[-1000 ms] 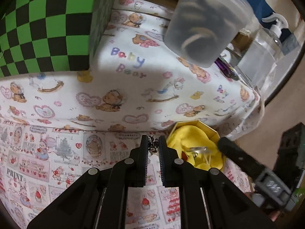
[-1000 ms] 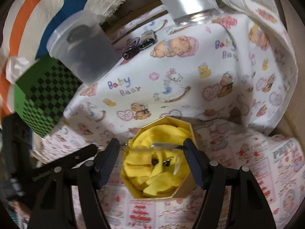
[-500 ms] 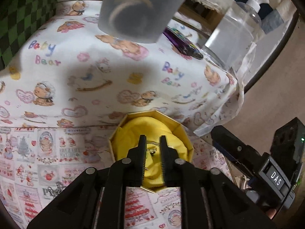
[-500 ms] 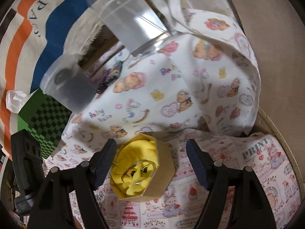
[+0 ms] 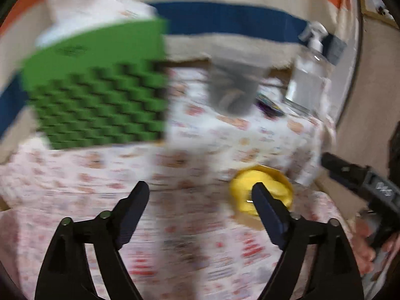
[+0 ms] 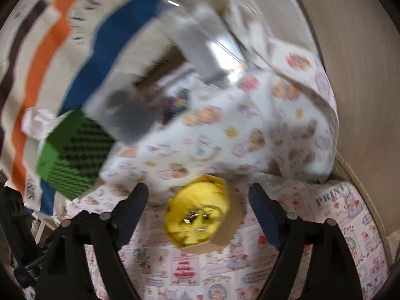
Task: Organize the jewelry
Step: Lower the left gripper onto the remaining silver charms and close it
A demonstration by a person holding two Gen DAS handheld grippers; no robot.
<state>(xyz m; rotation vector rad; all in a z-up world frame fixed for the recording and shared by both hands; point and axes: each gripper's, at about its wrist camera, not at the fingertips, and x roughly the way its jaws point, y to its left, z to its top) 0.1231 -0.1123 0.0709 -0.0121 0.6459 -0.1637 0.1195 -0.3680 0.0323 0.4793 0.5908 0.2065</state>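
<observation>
left wrist: blurred, seemingly high | right wrist: overhead | shared: yellow box [image 5: 261, 191] [image 6: 200, 211]

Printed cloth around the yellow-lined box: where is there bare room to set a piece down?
Free: the cloth right of the yellow-lined box, and the stretch before the checkered box. Crowded behind: grey tub, pump bottle.

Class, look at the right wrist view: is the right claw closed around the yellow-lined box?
No. The right claw is spread wide, and the yellow-lined box sits between its fingers, touching neither.
</observation>
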